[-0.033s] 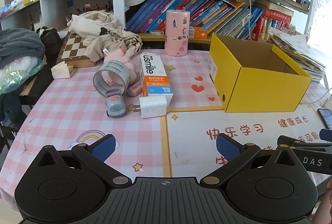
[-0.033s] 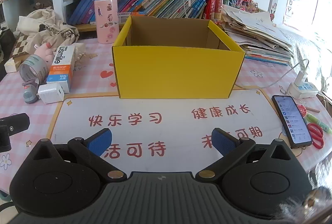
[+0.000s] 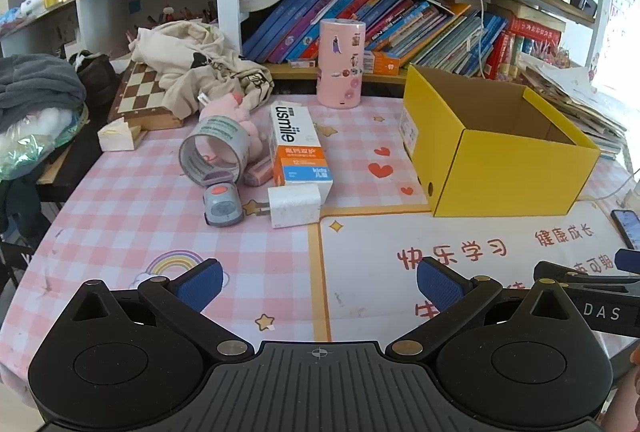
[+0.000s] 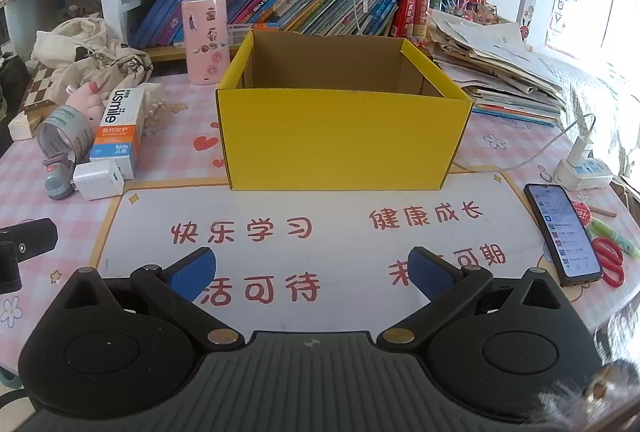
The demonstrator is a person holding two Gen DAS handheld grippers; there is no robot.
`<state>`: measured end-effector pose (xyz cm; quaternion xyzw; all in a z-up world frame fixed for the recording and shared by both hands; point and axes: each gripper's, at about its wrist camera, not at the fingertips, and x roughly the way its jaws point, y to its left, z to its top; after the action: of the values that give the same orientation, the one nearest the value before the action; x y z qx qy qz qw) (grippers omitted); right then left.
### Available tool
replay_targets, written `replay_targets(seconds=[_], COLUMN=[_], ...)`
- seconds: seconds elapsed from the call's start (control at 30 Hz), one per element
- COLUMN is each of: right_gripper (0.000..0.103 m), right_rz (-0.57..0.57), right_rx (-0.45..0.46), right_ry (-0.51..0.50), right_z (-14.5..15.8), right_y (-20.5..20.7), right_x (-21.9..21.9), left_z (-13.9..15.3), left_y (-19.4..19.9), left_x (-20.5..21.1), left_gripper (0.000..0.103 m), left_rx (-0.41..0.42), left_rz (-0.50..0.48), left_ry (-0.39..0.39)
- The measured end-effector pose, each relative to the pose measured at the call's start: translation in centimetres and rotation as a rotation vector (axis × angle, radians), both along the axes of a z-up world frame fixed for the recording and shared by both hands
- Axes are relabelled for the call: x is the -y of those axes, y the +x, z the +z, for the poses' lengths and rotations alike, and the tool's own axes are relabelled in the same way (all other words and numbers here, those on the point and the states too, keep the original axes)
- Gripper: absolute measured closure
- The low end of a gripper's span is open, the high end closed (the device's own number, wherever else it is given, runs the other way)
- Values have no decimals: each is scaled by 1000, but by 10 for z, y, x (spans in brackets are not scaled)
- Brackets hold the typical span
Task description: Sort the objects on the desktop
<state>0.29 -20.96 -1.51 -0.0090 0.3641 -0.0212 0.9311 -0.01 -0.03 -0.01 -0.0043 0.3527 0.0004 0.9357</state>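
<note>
A: Where are my two grippers?

B: I see the left gripper (image 3: 318,282) hovering above the near edge of the counter (image 3: 120,232), jaws spread wide with nothing between them. The right gripper (image 4: 312,272) hangs over the white mat (image 4: 320,232) with red characters, jaws equally wide and empty.

A: And the things to sort?

B: They sit clustered on the pink check cloth, left of the yellow box (image 4: 340,140). The usmile carton (image 3: 298,148) lies flat; a white charger (image 3: 294,206) touches its near end. Just left of the charger is a small grey gadget with a red button (image 3: 222,204). Behind that, a roll of tape (image 3: 214,152) stands on edge against a pink plush toy (image 3: 240,112).

A: The box?

B: Open-topped; I can see no contents from here. A pink canister (image 3: 341,64) stands upright beyond it on the left. A phone (image 4: 562,232) and red scissors (image 4: 610,260) lie at the right edge.
</note>
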Motion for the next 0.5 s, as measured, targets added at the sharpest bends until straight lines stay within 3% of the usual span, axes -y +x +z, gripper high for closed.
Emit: replay_targets(seconds=[0.5], right_gripper=[0], right_rz=[-4], right_rx=[2], right_ry=[-3], right_z=[2], right_y=[-3], right_x=[0], left_z=[1], left_y=[-2], left_x=[-3], left_gripper=[0], left_rx=[-5], left_rz=[-1], left_ry=[-22])
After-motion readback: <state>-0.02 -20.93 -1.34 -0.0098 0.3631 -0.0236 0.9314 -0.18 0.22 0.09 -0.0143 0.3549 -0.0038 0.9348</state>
